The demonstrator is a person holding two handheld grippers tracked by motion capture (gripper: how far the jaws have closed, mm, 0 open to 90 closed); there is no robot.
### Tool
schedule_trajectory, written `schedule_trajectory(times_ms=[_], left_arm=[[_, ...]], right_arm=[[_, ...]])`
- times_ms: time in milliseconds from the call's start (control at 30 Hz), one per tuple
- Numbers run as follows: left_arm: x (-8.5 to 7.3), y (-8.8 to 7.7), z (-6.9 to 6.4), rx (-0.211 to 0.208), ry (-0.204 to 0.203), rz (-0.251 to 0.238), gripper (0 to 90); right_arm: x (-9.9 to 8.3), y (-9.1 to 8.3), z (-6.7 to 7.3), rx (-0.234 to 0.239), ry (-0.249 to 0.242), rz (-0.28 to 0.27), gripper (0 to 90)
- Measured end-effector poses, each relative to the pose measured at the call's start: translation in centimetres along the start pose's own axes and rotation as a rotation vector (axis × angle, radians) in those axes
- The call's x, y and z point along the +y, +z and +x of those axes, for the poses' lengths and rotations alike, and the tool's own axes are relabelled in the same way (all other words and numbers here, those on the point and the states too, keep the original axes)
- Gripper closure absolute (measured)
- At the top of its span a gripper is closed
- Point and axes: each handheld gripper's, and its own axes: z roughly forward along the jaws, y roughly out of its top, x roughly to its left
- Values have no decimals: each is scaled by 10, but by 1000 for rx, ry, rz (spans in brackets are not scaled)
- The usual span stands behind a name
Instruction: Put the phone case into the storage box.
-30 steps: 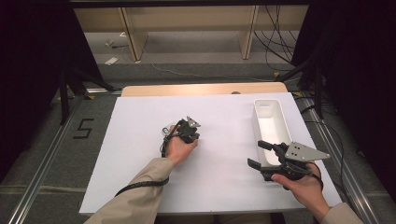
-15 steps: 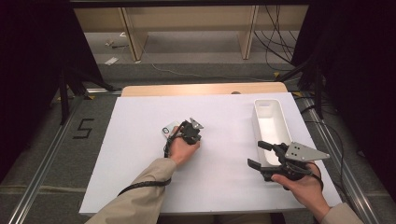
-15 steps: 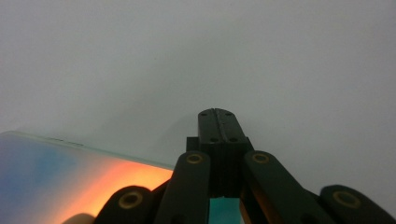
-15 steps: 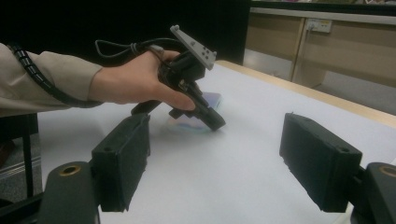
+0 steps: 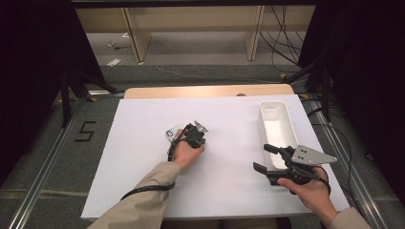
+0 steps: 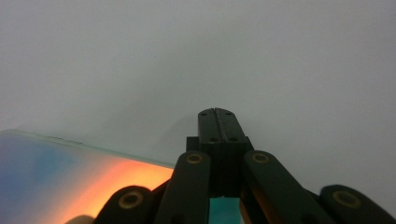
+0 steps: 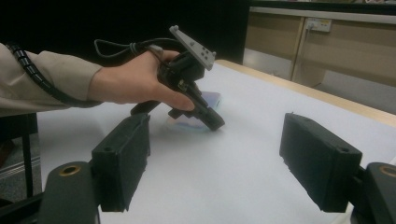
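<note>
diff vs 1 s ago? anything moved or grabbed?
The small flat phone-like item on the white sheet, hidden a second ago, now shows at the upper left of the left gripper, whose fingers stay shut beside it. Right gripper stays open, holding nothing, beside the white bin, which is unmoved.

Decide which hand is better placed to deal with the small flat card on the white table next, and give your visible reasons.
Left. The left tongs are shut, tips down beside the card. The right tongs stand open, apart, near the white bin.
</note>
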Motion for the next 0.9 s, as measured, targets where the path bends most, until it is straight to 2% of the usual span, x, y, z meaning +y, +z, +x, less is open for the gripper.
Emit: schedule_trajectory(times_ms=[233,433,567,700,900], left_arm=[[-4,-5,0,-5,5,13,900],[-11,-14,0,-17,25,32,900],[-21,-25,2,-30,32,56,900],[-36,-41,8,-48,14,83,900],[-51,-55,17,-45,3,111,900]], right_arm=[[0,0,0,-1,3,2,254],[0,-1,0,-3,5,-1,254],[0,0,0,-3,6,-1,254],[0,0,0,-5,3,-4,254],[0,-1,0,-6,5,-3,254]])
